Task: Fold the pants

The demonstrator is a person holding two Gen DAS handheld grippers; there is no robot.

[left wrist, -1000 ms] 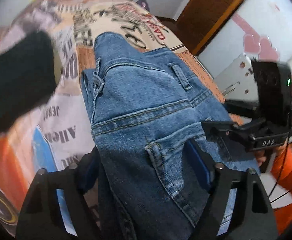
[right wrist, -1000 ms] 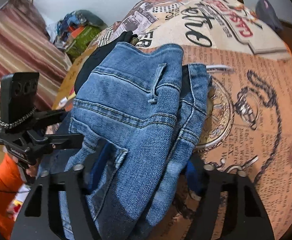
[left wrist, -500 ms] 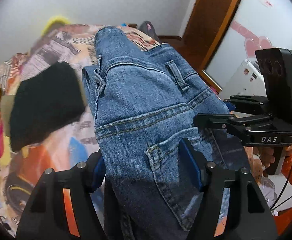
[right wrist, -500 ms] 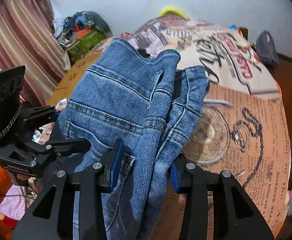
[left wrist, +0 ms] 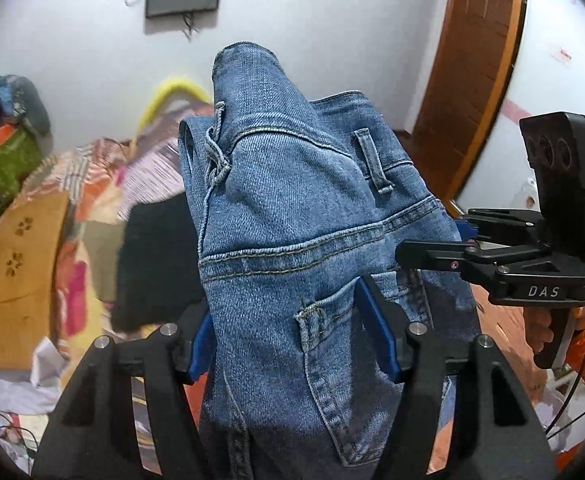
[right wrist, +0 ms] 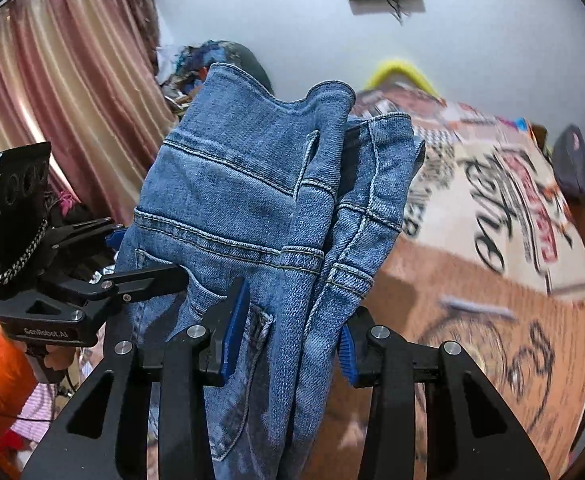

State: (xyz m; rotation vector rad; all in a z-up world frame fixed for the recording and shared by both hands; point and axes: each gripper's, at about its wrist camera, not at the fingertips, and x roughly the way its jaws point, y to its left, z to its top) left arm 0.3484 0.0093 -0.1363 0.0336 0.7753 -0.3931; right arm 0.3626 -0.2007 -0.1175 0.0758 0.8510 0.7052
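Note:
The blue denim pants (left wrist: 292, 208) hang bunched at the waistband, lifted off the bed. My left gripper (left wrist: 296, 336) is shut on the pants near a back pocket. My right gripper (right wrist: 292, 340) is shut on the pants (right wrist: 252, 200) by the folded waistband edge. Each gripper shows in the other's view: the right gripper (left wrist: 444, 248) beside the cloth on the right, the left gripper (right wrist: 140, 264) on the left. The legs drop out of view below the fingers.
The bed with a printed orange and cream cover (right wrist: 492, 280) lies below. A black garment (left wrist: 156, 264) lies on it. A clothes pile (left wrist: 4, 152) is at the far left, a curtain (right wrist: 60, 100) beside it, a wooden door (left wrist: 476, 80) at right.
Both grippers have risen with the pants and tilted upward; the waistband now stands against the wall instead of lying over the bed. Both grips are kept.

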